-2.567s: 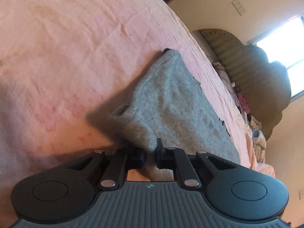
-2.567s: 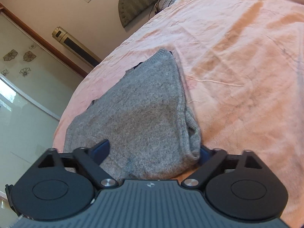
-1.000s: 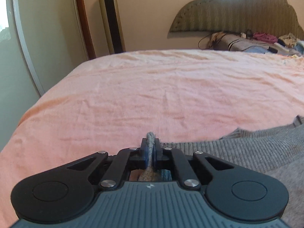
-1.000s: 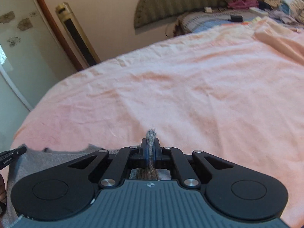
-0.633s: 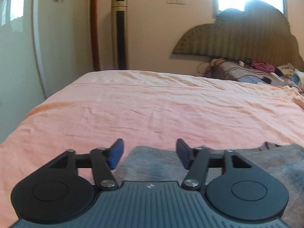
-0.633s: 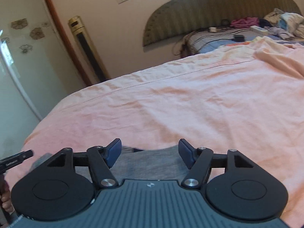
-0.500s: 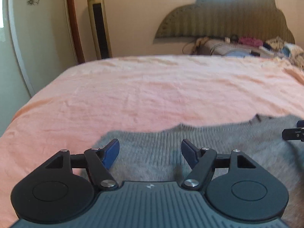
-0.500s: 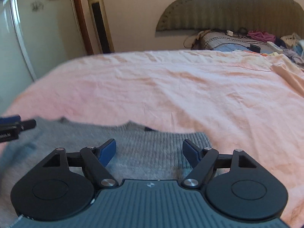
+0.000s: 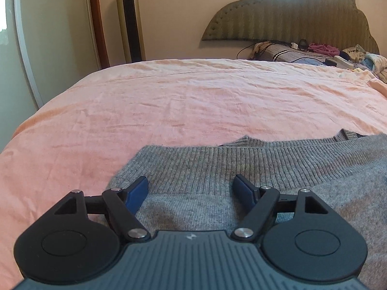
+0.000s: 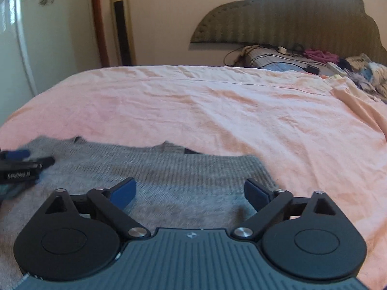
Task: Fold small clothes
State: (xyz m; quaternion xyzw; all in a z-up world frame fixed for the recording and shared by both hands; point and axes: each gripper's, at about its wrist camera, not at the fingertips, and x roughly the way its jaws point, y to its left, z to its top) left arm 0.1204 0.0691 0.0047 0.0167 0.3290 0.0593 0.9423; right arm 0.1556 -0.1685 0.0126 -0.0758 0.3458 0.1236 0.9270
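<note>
Grey knit sweater (image 9: 241, 176) spread low in frame on pink bedsheet (image 9: 193, 101). Soft, light, floppy (best pinched at ribbed hem corners). Left gripper (image 9: 191, 188) and right gripper (image 10: 191, 191) just opened, holding nothing.

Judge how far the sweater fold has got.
Done: the sweater lies doubled on the bed, ribbed hem on top. In hand: nothing; left hand-held gripper and right hand-held gripper have just opened, empty. Left: probably another fold.
</note>
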